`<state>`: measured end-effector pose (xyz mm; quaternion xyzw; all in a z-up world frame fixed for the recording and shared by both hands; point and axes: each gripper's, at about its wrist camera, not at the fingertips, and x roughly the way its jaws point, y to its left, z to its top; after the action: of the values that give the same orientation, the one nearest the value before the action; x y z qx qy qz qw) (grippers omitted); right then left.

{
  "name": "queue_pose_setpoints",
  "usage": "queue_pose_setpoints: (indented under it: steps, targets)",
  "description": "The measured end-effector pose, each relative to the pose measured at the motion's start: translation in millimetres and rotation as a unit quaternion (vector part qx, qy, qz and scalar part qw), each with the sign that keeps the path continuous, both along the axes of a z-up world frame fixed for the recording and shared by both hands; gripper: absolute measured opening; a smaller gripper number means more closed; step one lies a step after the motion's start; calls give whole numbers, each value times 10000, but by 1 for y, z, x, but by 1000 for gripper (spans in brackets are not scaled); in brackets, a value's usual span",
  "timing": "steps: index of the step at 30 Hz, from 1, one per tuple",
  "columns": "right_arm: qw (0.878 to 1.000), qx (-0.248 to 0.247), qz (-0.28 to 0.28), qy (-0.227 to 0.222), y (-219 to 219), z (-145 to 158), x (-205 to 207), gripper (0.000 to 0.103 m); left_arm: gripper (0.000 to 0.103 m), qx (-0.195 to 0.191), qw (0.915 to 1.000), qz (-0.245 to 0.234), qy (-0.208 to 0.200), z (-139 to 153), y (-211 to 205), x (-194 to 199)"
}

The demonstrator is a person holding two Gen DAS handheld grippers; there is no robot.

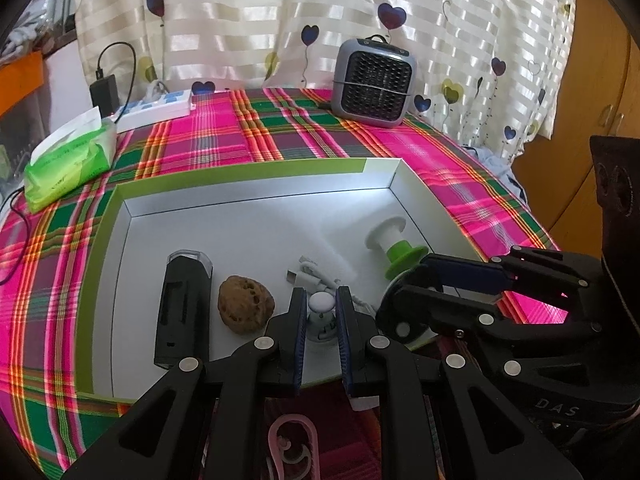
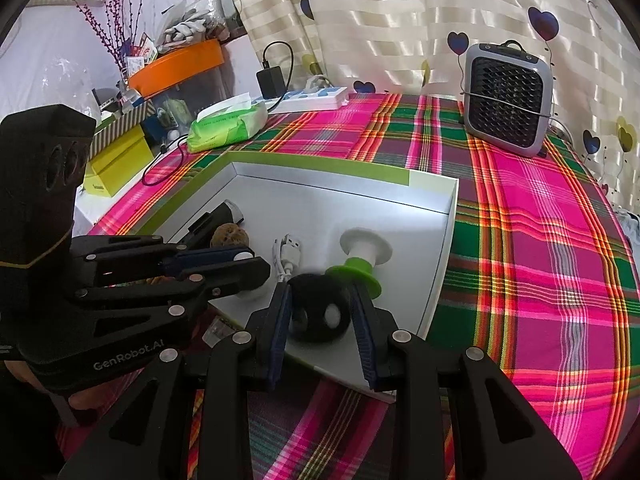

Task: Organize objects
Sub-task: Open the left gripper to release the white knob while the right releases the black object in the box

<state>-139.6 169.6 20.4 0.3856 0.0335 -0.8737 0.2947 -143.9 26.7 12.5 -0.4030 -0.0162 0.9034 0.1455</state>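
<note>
White-capped piece pinched by left gripper (tilted downward), right gripper clamping black ball.

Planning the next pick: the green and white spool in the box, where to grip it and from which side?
Grip the white spool's narrow white shaft between its two flanges, probably from above. It lies tilted on its side in the white box, green flange nearest the right gripper, which is closed on a black round object. The flanges should stop it slipping out.
</note>
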Motion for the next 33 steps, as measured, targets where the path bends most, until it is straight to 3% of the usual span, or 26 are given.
queue_pose_setpoints:
  steps: [7,11,33]
  targets:
    - [9999,-41,35,91,0,2,3,32,14,-29,10000,-4,32,0,0,0]
    - [9998,-60,44,174,-1,4,5,32,23,39,10000,-44,67,3,0,1]
    - [9990,-82,-11,444,3,13,15,32,27,-14,9994,51,335,18,-3,18]
